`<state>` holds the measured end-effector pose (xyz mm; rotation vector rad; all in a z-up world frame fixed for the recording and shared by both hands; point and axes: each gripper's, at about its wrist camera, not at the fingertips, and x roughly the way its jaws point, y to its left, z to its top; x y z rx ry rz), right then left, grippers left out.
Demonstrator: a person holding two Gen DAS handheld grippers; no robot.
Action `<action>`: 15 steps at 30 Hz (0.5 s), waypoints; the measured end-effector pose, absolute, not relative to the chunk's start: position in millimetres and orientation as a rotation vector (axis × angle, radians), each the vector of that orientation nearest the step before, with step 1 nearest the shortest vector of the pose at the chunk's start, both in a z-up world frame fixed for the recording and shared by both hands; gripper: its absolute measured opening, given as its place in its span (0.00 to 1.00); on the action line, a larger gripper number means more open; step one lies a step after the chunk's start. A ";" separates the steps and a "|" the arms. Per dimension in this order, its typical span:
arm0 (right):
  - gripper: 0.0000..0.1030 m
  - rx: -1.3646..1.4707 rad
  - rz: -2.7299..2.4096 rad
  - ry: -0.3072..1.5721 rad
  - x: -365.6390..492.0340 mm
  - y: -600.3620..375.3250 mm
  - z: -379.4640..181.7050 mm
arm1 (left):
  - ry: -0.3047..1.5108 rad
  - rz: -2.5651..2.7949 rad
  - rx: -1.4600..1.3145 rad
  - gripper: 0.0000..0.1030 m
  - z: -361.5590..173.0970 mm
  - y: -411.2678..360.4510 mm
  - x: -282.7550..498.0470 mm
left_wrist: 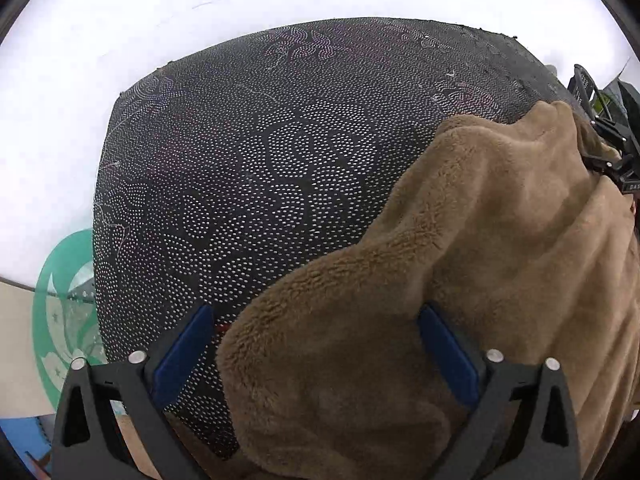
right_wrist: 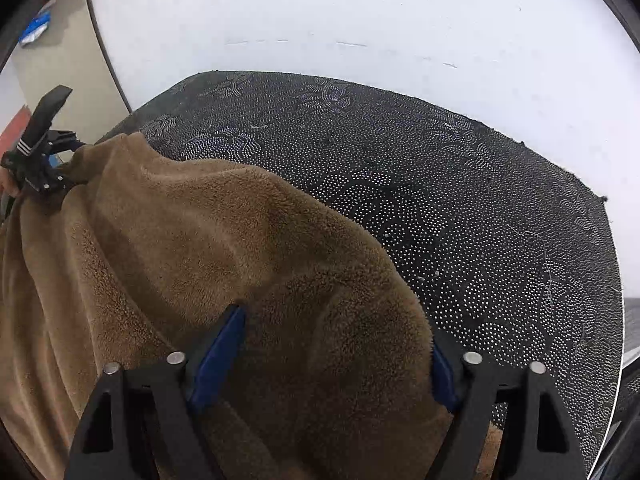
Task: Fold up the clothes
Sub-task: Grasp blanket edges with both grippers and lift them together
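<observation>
Both grippers straddle the brown fleece garment [left_wrist: 460, 280], left gripper [left_wrist: 316, 344] and right gripper [right_wrist: 336, 344] spread, unclenched (grasping step); next, pinch its edge.

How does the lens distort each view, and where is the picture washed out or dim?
Left wrist view: fisheye bows the dotted black mat into a dome; white table is overexposed. Right wrist view: same bulging, table pale and featureless, brown fleece garment evenly lit and sharp; dark vignette at corners.
</observation>
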<state>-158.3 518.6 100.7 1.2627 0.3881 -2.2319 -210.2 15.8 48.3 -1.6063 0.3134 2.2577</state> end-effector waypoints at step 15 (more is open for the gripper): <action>0.12 0.943 -2.585 0.360 -119.1 531.4 168.7 | 0.427 2.590 -1.299 0.14 142.9 52.5 -195.0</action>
